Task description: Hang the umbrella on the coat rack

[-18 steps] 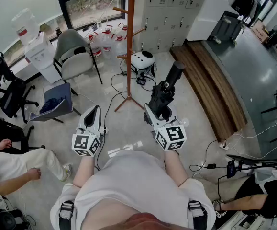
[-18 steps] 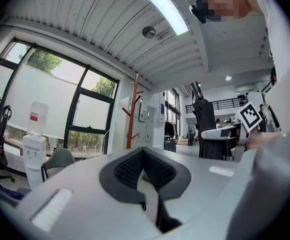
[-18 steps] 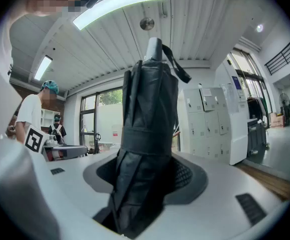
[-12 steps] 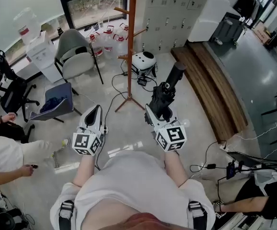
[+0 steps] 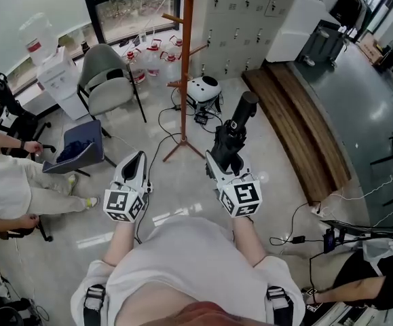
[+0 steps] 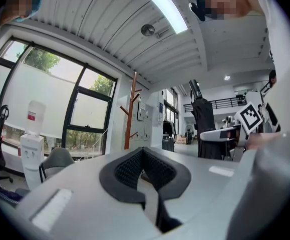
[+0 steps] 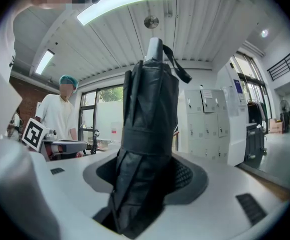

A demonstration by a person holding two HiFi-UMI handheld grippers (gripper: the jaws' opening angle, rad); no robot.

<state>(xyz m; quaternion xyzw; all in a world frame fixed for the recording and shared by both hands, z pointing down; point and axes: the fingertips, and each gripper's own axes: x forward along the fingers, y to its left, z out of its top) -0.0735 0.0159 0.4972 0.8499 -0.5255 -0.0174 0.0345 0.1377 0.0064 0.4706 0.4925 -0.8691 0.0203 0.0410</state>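
Umbrella (image 5: 233, 138) is folded and pinched in right gripper (image 5: 225, 163), near the rack (image 5: 183, 80) on its right, long axis aimed just past it. Left gripper (image 5: 134, 161) is pressed together, empty, left of the rack.

No text is showing legibly anywhere: the red label (image 5: 31, 45) on the water dispenser's bottle (image 5: 39, 27) is appearing too small and blurred to read.

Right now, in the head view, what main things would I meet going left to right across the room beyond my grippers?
water dispenser → grey chair → coat rack → folded black umbrella → wooden platform
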